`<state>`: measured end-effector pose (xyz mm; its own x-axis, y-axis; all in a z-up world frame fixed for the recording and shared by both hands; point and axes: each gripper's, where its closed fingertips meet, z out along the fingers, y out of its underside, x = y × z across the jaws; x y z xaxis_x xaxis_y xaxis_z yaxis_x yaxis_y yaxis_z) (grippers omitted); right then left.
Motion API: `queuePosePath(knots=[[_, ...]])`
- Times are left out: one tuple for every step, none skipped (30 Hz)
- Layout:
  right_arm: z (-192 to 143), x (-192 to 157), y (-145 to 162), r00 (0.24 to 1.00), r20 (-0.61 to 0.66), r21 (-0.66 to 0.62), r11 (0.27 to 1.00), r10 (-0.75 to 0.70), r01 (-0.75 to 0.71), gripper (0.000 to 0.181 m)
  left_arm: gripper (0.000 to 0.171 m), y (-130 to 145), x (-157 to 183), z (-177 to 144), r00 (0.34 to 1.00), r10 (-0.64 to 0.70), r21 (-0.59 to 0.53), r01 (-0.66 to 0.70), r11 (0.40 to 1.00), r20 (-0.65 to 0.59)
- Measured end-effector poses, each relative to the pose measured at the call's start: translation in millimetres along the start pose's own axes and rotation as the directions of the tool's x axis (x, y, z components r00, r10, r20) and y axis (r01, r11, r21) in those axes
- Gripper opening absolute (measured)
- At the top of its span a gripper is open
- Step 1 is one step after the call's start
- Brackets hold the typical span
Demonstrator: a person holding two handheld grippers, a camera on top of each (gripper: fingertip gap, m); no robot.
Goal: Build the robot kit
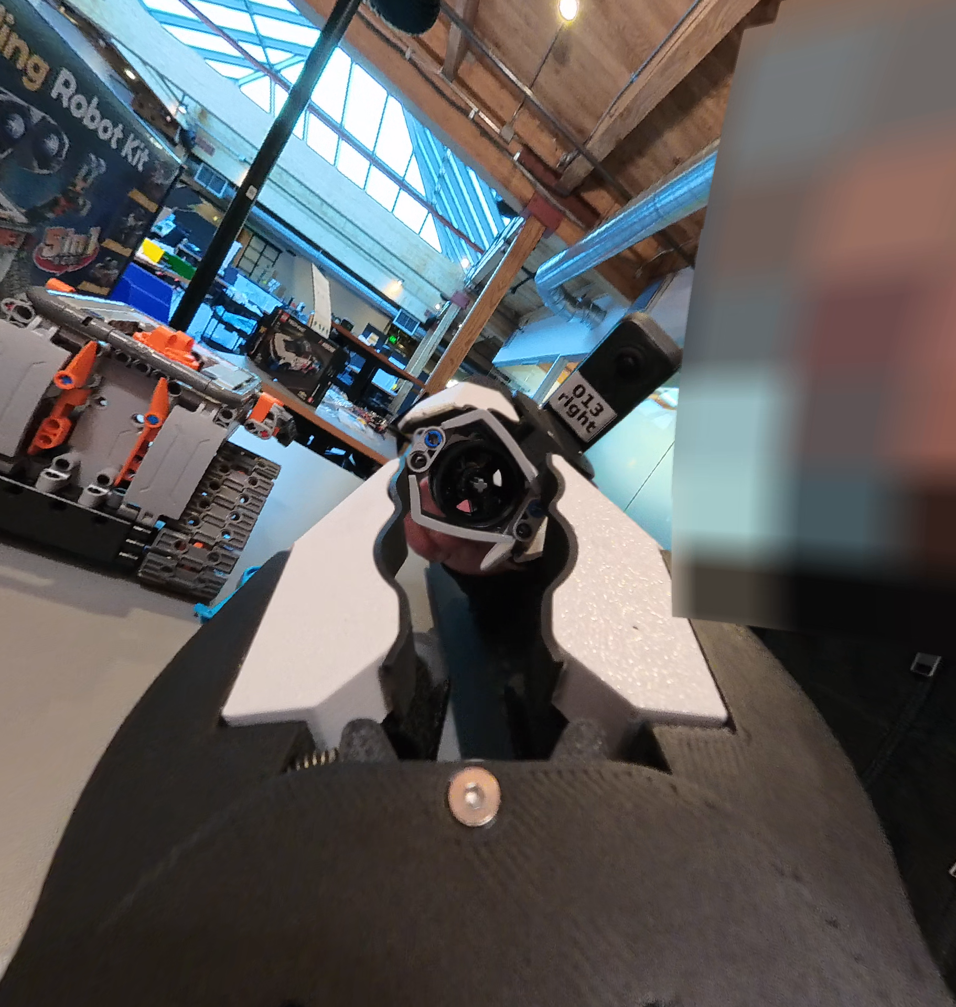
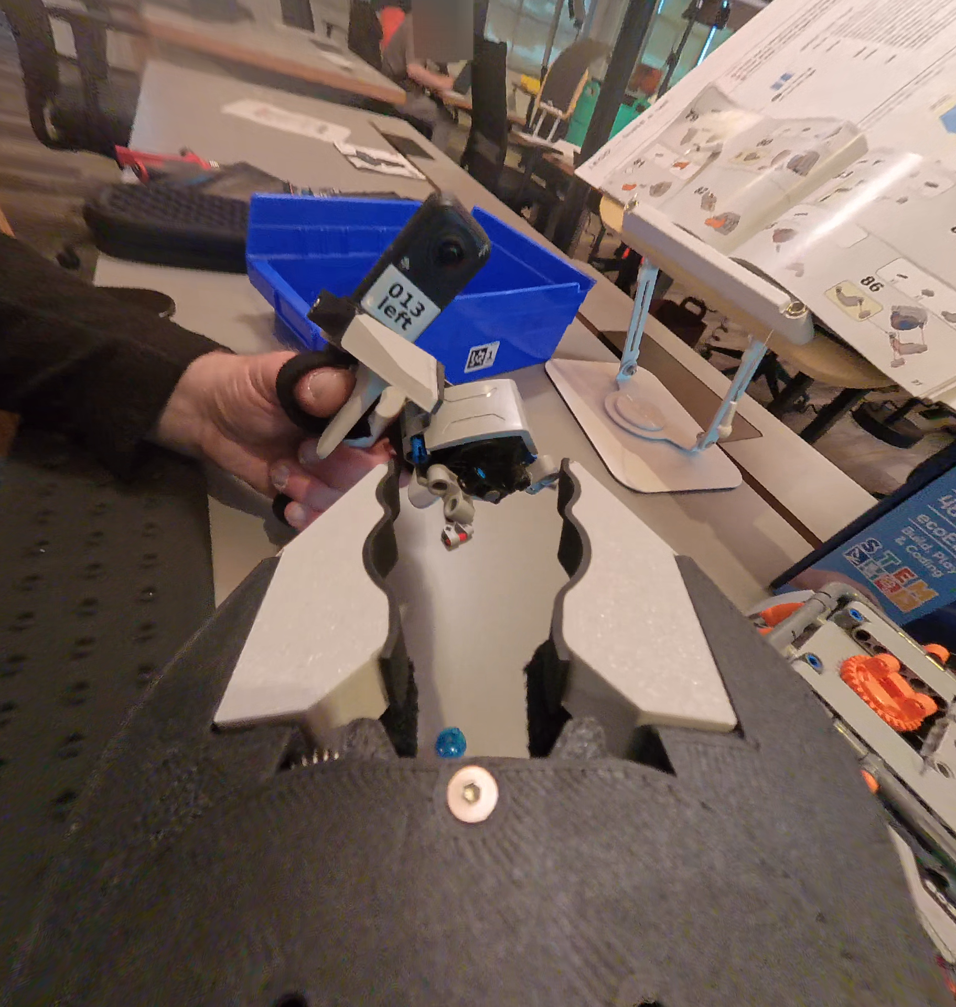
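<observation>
A small brick assembly [image 1: 473, 485], a black wheel hub in a grey frame with blue pins, sits between the white fingertips of my left gripper [image 1: 473, 474], which is shut on it. In the right wrist view the same assembly [image 2: 481, 430] shows a grey panel over black parts. It fills the gap between the tips of my right gripper [image 2: 478, 474], which touch both its sides. A hand [image 2: 236, 414] holds the left gripper there. A small grey and red piece [image 2: 456, 537] dangles below the assembly. The right gripper's camera [image 1: 628, 359] shows behind the assembly.
A grey and orange tracked robot model [image 1: 110, 436] stands left on the table; it also shows in the right wrist view [image 2: 873, 708]. A blue bin [image 2: 497, 316], a booklet on a stand [image 2: 791, 180], a keyboard [image 2: 165, 218], a blue box [image 2: 911, 545] and a loose blue pin [image 2: 450, 742] lie around. The grippers are tip to tip, or close to it.
</observation>
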<state>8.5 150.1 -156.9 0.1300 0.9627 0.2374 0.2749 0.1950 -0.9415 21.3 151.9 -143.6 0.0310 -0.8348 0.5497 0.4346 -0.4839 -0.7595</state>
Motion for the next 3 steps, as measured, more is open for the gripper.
queuePosePath(knots=[[-1.1,0.0,-3.0,1.000,0.006,0.023,1.000,0.011,-0.011,0.056,0.045,-1.8,2.0,0.5,1.000,-0.009,0.014,0.009,1.000,-0.015],[-2.6,-0.3,-7.8,1.000,0.018,0.057,0.998,0.025,-0.026,0.056,0.046,-3.8,5.0,0.8,0.999,-0.019,0.027,0.020,0.999,-0.037],[-4.9,-1.4,-12.5,0.999,0.038,0.090,0.995,0.039,-0.042,0.056,0.046,-6.3,8.0,0.9,0.998,-0.025,0.041,0.027,0.999,-0.057]])
